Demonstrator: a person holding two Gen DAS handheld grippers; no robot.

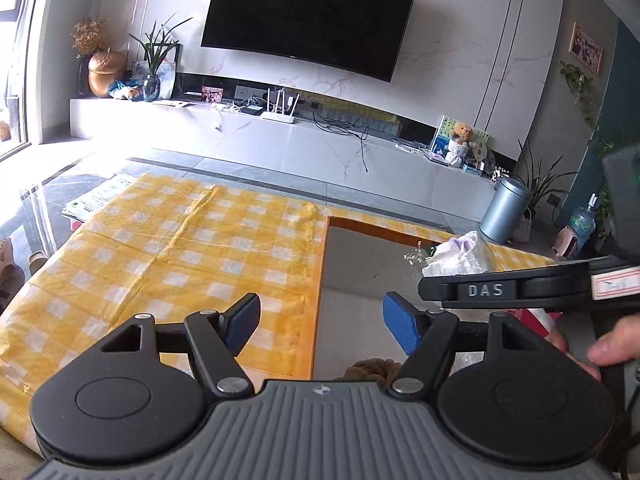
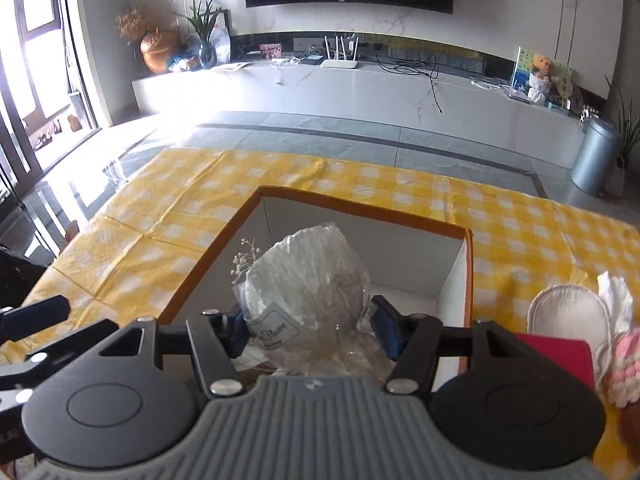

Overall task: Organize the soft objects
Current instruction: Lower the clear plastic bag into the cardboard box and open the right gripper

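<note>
The right gripper is clamped on a crinkly plastic-wrapped bouquet, its blue pads pressing the wrapper from both sides, low in the middle of the right wrist view. The bundle hangs over the open orange-rimmed box on the yellow checked cloth. The risk is slip: the film looks slick and springy, so the wrapper could slide out or the dried sprigs at its left could snag on the box rim on the way in. A harder squeeze may crush the stems.

In the left wrist view the left gripper shows its jaws wide apart with nothing between them, lower centre, over the box's left edge. It sits close beside the right gripper, so a bump is possible. At the right edge of the right wrist view, a white round pad and a pink knitted piece lie outside the box.
</note>
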